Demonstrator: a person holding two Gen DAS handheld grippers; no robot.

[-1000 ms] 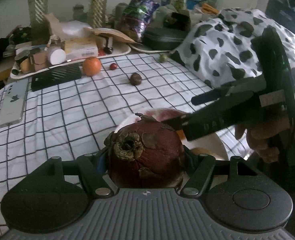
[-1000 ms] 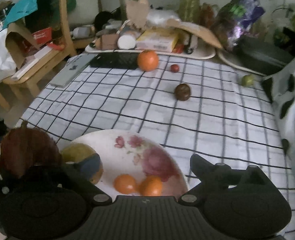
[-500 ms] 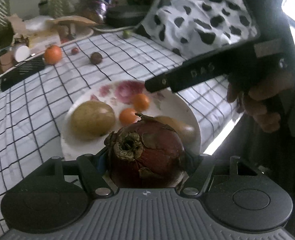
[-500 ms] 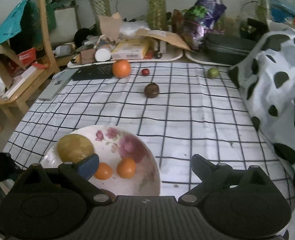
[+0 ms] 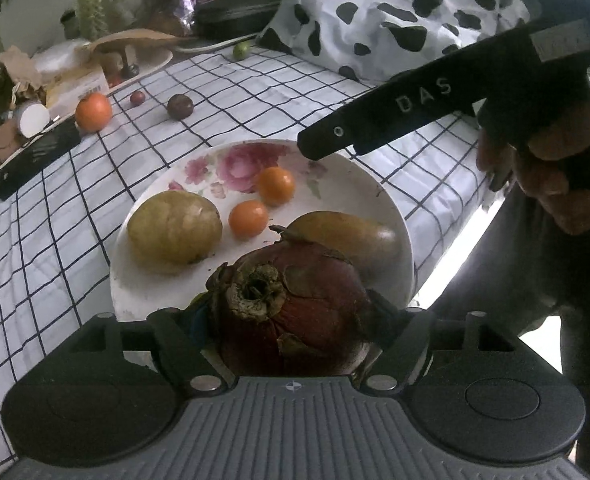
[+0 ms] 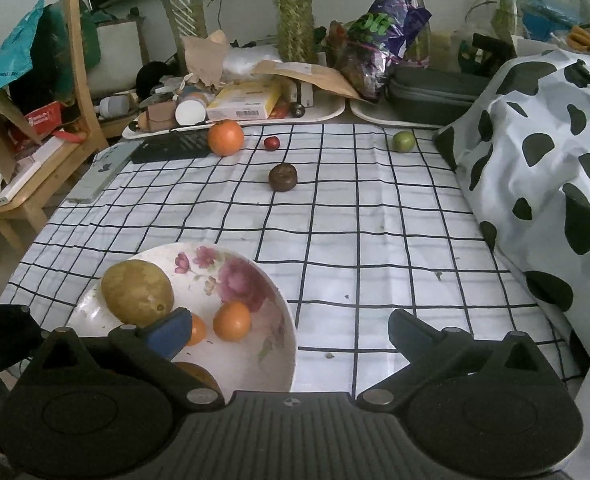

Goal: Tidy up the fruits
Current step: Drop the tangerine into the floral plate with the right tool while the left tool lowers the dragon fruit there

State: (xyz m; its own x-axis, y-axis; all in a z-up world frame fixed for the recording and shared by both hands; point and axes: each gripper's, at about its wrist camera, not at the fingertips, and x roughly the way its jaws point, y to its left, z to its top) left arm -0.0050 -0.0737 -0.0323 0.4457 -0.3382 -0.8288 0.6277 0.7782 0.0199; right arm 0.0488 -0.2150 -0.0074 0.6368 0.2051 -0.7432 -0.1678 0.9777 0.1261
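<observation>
1. The left gripper hides the plate's near rim; its jaws are opening around the red fruit, whether the pads touch is unclear.
2. The right gripper is empty, jaws opening wide.
3. A second ago the fruit hid most of the plate; now it hangs over it.

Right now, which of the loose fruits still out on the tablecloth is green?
The small green fruit, alone at the cloth's far edge beside the spotted cover. The other loose ones are an orange, a tiny red fruit and a dark brown one.
</observation>
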